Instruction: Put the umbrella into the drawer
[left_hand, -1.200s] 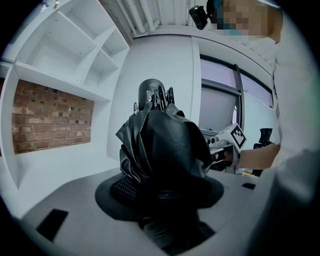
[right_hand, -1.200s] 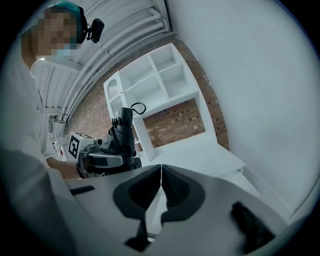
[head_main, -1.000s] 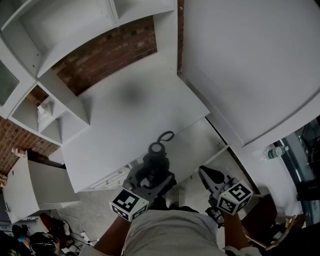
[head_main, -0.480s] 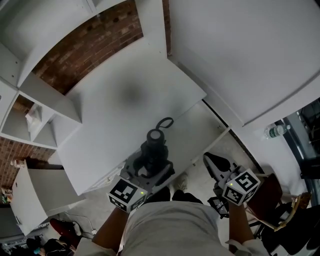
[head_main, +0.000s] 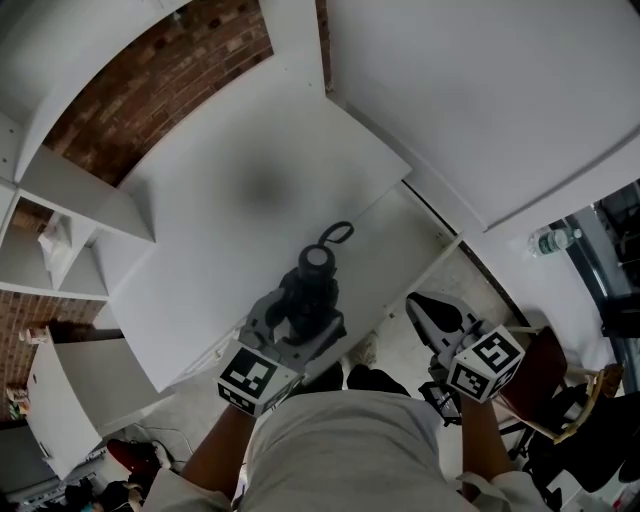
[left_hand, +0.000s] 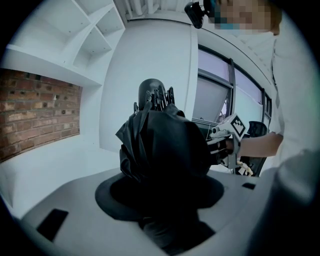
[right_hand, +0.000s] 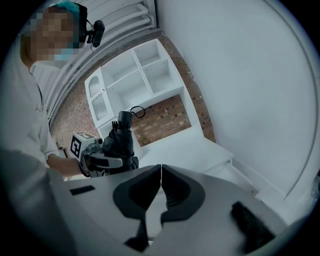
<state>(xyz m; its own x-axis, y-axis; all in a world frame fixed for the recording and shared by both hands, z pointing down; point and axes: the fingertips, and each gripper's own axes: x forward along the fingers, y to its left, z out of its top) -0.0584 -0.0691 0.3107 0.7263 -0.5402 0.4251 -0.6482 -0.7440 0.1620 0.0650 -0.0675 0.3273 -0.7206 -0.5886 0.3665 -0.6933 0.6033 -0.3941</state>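
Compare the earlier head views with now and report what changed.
Mainly the camera swung: the white desk sits higher in frame. The left gripper still clamps the folded black umbrella, its handle end near the desk's front edge; any shift of its own is too slight to separate from the camera's. The right gripper stays shut and empty beside it.
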